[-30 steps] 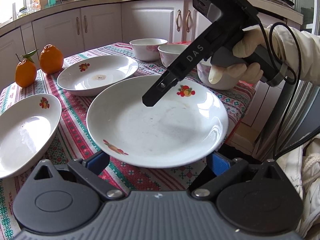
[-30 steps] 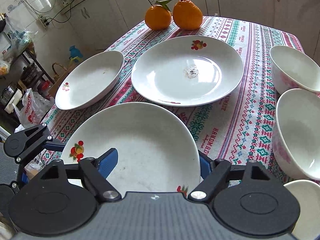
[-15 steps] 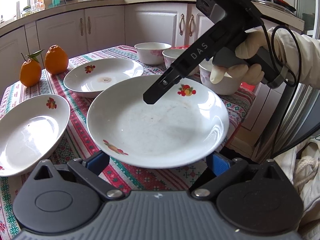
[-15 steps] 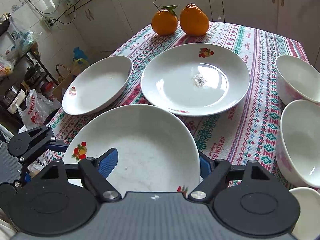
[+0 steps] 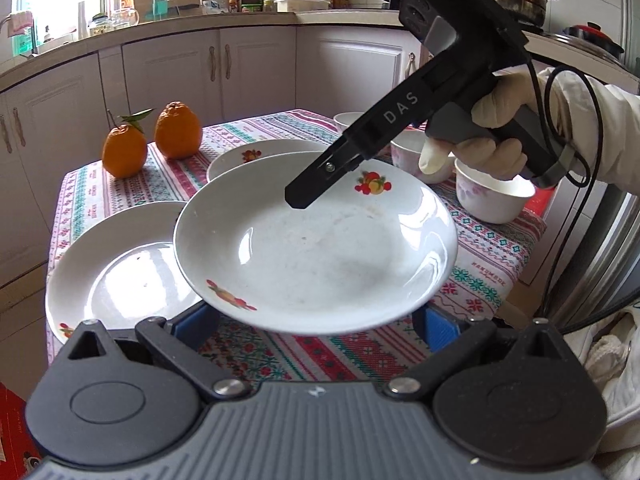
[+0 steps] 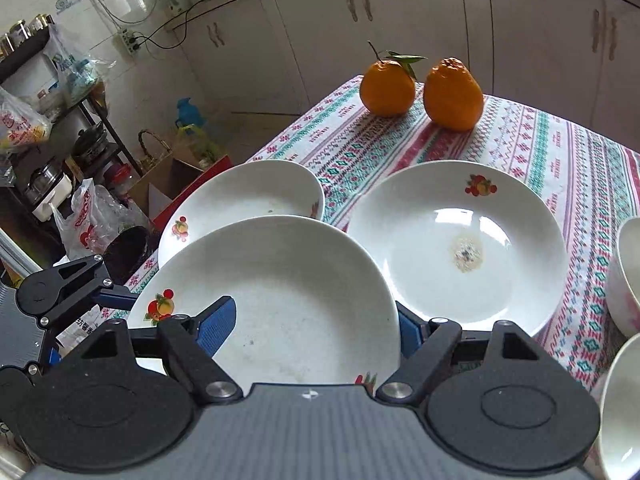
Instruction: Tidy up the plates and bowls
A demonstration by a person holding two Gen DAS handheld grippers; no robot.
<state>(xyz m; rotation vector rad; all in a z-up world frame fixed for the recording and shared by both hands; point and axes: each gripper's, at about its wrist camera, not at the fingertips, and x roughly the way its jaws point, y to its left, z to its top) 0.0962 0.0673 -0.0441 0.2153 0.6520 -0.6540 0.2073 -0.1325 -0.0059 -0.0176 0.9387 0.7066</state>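
**White plate held up over the table by both grippers**

White plate [image 5: 316, 248] raised off the patterned tablecloth [image 5: 472, 248], partly over a second plate [image 5: 120, 276]. Left gripper [image 5: 316, 320] spread wide, blue fingers [image 5: 196, 320] under the near rim. Right gripper [image 6: 316, 320] clamped on the opposite rim, one finger inside. Third plate [image 6: 460, 248], bowls [image 5: 492, 196], two oranges [image 6: 420, 88] on the table.

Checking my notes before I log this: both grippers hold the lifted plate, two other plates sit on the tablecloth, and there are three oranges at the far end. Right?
Not quite: there are two oranges, not three, as the right wrist view shows. The rest stands.
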